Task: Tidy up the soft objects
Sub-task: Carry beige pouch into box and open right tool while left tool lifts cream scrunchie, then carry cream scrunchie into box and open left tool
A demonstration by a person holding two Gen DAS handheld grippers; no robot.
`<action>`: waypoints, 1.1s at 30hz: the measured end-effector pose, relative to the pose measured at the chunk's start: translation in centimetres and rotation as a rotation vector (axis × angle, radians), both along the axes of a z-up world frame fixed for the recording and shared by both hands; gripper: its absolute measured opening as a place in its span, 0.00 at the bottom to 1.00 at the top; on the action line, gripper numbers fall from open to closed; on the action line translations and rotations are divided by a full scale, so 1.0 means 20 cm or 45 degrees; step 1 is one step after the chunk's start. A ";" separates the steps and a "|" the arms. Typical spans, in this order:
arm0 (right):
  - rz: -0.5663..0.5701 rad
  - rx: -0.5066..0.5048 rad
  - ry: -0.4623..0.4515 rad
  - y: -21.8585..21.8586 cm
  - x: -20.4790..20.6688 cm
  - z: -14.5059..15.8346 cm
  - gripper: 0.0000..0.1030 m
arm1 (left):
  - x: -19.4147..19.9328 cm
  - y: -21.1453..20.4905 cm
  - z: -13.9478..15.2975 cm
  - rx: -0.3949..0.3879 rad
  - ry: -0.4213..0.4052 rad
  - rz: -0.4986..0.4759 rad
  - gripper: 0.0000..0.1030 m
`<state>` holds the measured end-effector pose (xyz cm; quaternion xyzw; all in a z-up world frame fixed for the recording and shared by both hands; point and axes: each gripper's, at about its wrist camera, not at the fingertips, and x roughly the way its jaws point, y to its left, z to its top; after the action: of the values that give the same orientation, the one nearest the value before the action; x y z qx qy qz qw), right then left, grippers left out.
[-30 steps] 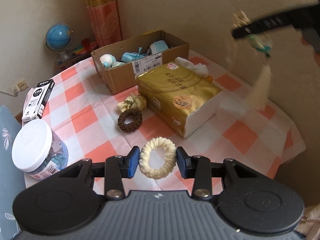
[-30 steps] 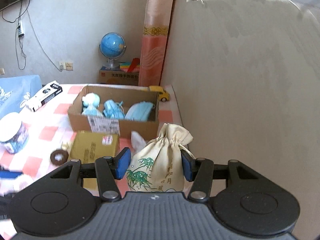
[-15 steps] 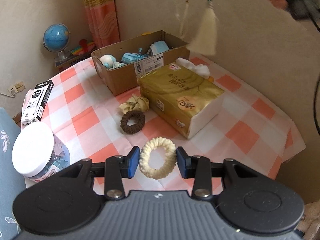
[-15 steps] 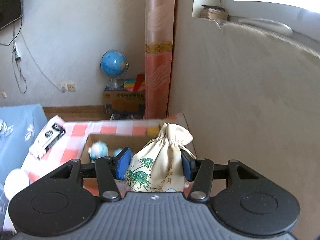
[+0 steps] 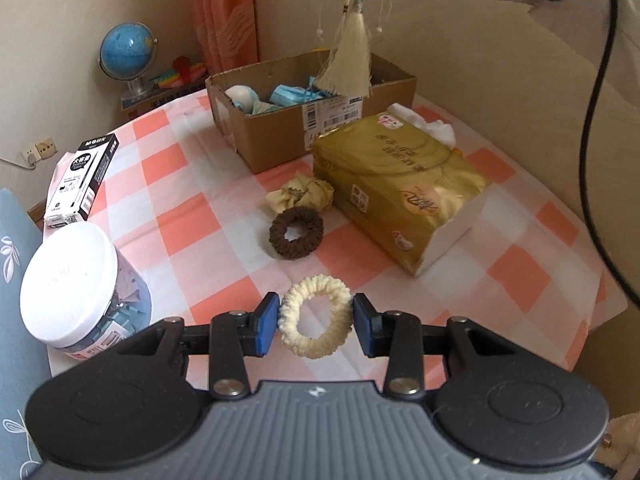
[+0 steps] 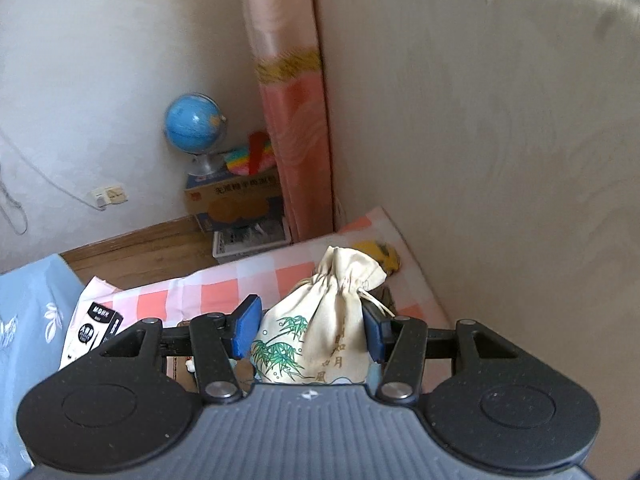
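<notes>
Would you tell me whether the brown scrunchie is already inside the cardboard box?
No, the brown scrunchie lies on the checked tablecloth, outside the cardboard box and beside the yellow scrunchie.

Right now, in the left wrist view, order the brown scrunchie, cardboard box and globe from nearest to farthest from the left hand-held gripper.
1. Brown scrunchie, on the cloth just ahead of the left hand-held gripper.
2. Cardboard box, farther back, centre.
3. Globe, beyond the table, far left.
</notes>
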<state>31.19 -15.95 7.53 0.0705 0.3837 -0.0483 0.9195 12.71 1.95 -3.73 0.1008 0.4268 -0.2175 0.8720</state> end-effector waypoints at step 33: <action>0.181 0.076 0.052 -0.13 -0.46 -0.19 0.91 | 0.24 -0.04 0.16 0.027 -0.045 -0.009 0.38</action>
<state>21.98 -18.64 3.75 0.0694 0.4077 0.0271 0.9101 17.52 1.09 -0.50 0.1156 0.4132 -0.2142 0.8775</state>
